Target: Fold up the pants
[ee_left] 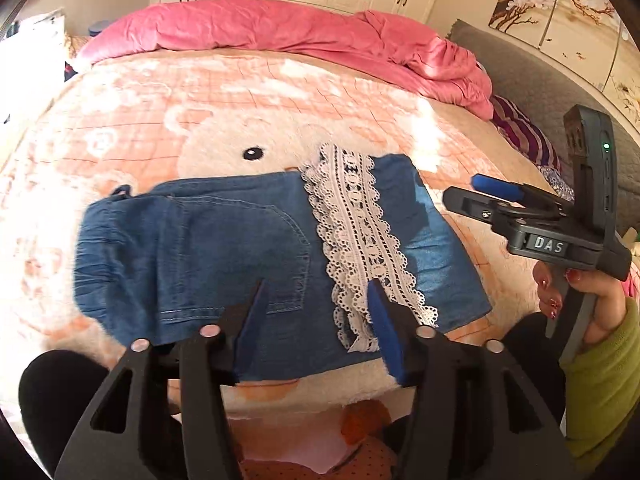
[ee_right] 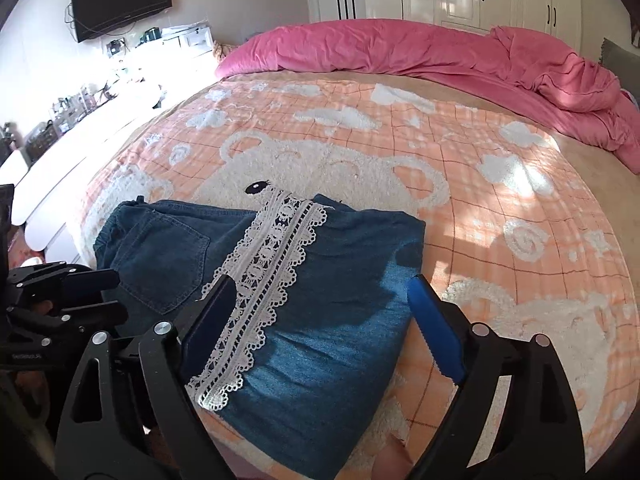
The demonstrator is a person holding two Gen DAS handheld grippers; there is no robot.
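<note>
The pants (ee_left: 256,252), blue denim with a white lace strip (ee_left: 360,240) running across them, lie folded into a flat rectangle on the bed (ee_left: 120,120), near its front edge, on a peach checked blanket (ee_right: 500,208) with white bear shapes. The waist end with a back pocket (ee_right: 160,256) sits toward the left; the folded leg part lies toward the right, and the lace strip crosses the middle from the far edge to the near edge.

The left tongs (ee_left: 316,320) hang over the near edge of the pants, released, with nothing pinched between the blue pads. One pad is above the pocket area, the other over the near end of the lace; neither visibly presses the cloth.

The right tongs (ee_right: 320,332) stand spread wide and hold nothing. In the right wrist view their left finger is over the lace and their right finger is at the right edge of the folded pants, with the denim showing in the gap between them. In the left wrist view these tongs appear off the right side of the pants, held by a hand (ee_left: 580,292) in a green sleeve (ee_left: 604,376).

A pink quilt (ee_right: 440,56) is bunched along the far edge of the bed.
</note>
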